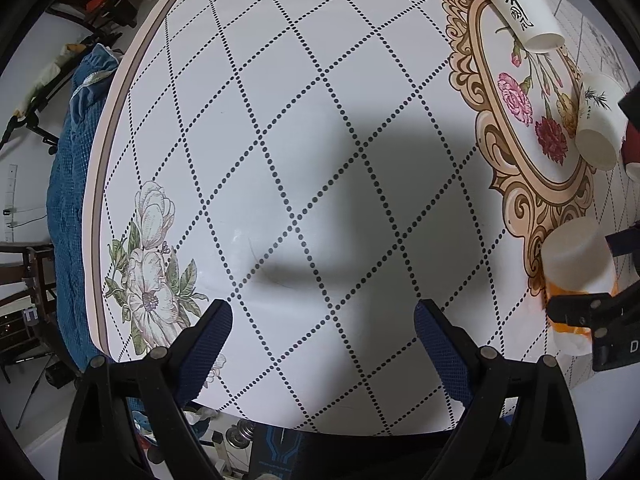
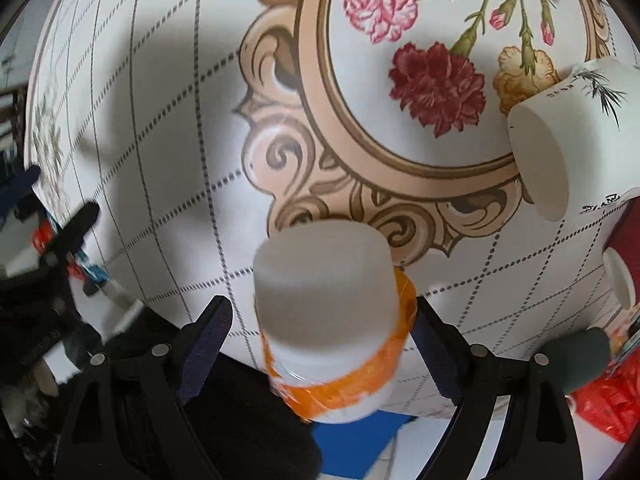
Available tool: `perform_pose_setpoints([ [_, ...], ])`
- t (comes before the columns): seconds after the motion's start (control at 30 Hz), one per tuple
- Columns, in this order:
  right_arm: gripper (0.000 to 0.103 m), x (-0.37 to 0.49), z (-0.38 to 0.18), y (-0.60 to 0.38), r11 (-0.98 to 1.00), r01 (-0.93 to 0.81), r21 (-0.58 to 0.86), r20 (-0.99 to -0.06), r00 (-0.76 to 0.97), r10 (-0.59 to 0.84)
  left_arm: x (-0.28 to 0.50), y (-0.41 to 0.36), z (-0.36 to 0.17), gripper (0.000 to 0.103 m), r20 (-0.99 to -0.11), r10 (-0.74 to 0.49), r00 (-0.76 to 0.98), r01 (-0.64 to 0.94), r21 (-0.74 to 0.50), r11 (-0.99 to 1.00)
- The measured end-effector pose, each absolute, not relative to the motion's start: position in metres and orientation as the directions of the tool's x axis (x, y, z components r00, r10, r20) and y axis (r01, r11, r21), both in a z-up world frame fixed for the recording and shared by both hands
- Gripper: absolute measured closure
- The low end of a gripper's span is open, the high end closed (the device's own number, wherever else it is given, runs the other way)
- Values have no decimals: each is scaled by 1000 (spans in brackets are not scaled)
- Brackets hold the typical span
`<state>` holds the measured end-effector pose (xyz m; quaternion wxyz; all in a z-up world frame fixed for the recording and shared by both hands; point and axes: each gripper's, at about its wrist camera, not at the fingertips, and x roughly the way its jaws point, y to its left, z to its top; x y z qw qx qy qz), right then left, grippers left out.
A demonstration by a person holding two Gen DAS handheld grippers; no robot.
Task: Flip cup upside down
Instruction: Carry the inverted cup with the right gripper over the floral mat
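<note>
Between right hand-held gripper [image 2: 322,340] fingers, inverted cup [image 2: 326,320]

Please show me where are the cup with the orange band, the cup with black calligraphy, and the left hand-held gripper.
cup with the orange band [image 2: 326,300]: right wrist view, on its white side wall.
cup with black calligraphy [image 1: 520,10]: left wrist view, on its printed side.
left hand-held gripper [image 1: 324,320]: left wrist view, midway between its fingertips.

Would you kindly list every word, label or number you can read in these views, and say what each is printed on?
Far paper cup: black brush calligraphy with a small red seal, too stylised to read.
Bamboo cup: small black print near each end, too small to read.
Right tool: a white "D", the rest cut off by the frame.
Orange-banded cup: no text visible.
</note>
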<state>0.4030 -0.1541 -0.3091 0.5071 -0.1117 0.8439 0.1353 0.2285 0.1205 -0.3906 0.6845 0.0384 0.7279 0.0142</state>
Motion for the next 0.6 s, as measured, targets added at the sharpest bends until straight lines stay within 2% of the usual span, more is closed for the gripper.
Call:
perform_pose_setpoints([
  [0.03,15,404,-307,-153,939,-324,116,-890,-454,-47,228,120,-391,10,-995,77,-59,35,75,997],
  [0.07,27,405,-306,-154,941,-319,116,-893,-447,-42,229,122,-392,10,-995,78,-60,33,76,997],
  [0.1,30,406,-306,-155,944,-309,115,-896,-443,-36,229,121,-393,10,-995,78,-62,31,77,997],
  [0.2,30,395,-317,-153,948,-298,112,-914,-406,-20,230,120,-397,10,-995,64,-77,24,63,998],
  [0.3,30,396,-307,-165,956,-271,114,-937,-350,12,229,118,-399,4,-995,58,-80,21,57,998],
  [0.47,31,400,-275,-184,973,-186,134,-972,-214,93,229,126,-402,4,-994,39,-99,-10,40,999],
  [0.6,31,395,-242,-195,977,-120,177,-984,-31,174,236,140,-401,4,-993,51,-105,-35,55,998],
])
